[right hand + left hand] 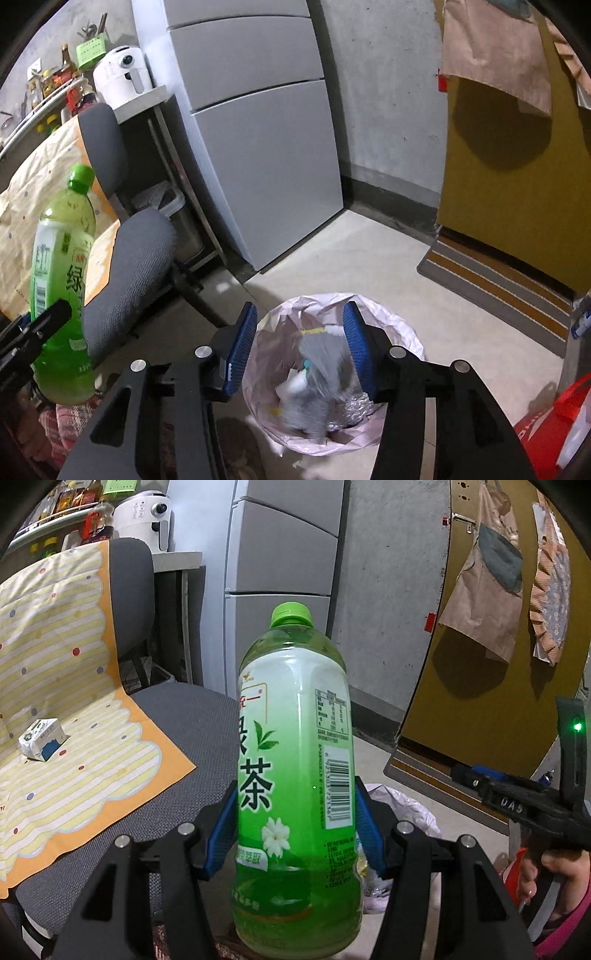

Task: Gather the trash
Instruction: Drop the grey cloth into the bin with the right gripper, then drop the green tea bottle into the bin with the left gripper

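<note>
While left gripper (295, 812) pinches bottle (295, 757), right gripper (300, 347) spread; bin (369, 314) contents blurred.

my left gripper (295, 830): black angular frame, silver round screws, blue ribbed pads (221, 834). my right gripper (300, 343): same black frame, silver screws, blue ribbed pads (356, 343). in left view its black body carries white "da5" marking, green light, blue part. hand (554, 871): bare skin, pink sleeve edge.

Bare concrete walls (388, 92), pale floor (351, 258), grey fridge (258, 147), grey office chair (177, 716), yellow door (517, 166) with striped mat (495, 284).
</note>
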